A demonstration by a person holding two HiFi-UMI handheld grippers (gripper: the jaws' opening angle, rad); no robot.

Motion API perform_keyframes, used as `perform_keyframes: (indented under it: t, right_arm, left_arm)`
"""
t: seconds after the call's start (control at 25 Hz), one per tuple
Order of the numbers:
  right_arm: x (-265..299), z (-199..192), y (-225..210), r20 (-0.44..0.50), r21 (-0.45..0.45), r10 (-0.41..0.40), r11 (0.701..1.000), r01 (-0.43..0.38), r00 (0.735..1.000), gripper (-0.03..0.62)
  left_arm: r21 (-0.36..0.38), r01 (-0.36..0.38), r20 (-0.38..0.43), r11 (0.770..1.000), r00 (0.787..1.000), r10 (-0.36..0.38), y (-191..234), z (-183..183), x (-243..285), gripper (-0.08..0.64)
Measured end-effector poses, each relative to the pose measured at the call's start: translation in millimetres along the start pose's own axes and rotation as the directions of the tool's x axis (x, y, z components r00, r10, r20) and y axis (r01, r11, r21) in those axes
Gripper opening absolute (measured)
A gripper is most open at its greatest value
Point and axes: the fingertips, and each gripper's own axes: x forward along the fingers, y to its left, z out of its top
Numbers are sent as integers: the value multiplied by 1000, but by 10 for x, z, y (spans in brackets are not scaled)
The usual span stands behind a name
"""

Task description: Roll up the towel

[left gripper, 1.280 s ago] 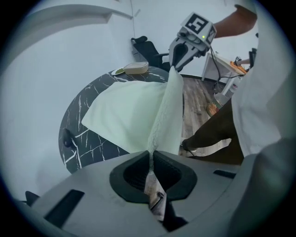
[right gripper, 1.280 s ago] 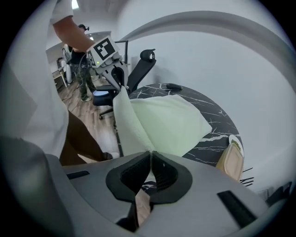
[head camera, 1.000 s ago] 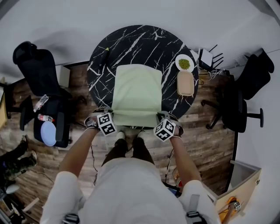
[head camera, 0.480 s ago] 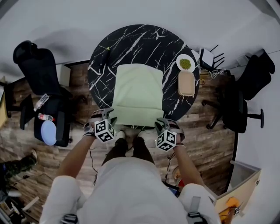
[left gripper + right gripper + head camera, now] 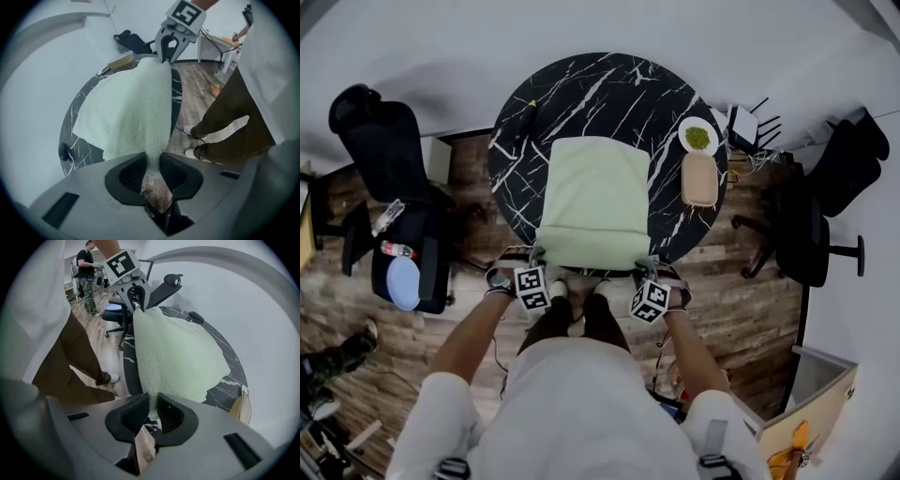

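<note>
A pale green towel [image 5: 591, 202] lies flat on the round black marble table [image 5: 581, 84], its near edge thick and fluffy at the table's rim. My left gripper [image 5: 534, 261] is at the near left corner and my right gripper [image 5: 649, 269] at the near right corner. In the left gripper view the towel [image 5: 126, 108] runs down between the left gripper's [image 5: 152, 161] pads, whose jaws have just been closing on it. In the right gripper view the towel [image 5: 178, 352] edge sits pinched in the right gripper [image 5: 152, 404], whose jaws have also just been closing.
A plate of green bits [image 5: 697, 137] and a beige tray [image 5: 698, 178] sit at the table's right edge, a dark slim object [image 5: 525, 117] at its left. Office chairs [image 5: 384, 141] [image 5: 825, 216] flank the table. My shoes [image 5: 572, 295] are under the near rim.
Both grippers have drawn back toward me and dropped a little, from over the towel's near strip to its very edge at the table rim. The towel's body has stayed flat.
</note>
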Motion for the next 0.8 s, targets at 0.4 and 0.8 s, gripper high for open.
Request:
perform_keyframes:
  t: [0.4, 0.8]
  right_arm:
    - [-325, -31, 264, 11, 74, 92, 993, -92, 996, 15]
    - [-840, -59, 947, 49, 129, 240, 961, -244, 970, 15]
  left_arm:
    - [-20, 100, 37, 995, 994, -99, -332, 11, -270, 28]
    - [-9, 231, 70, 973, 971, -229, -962, -57, -735, 28]
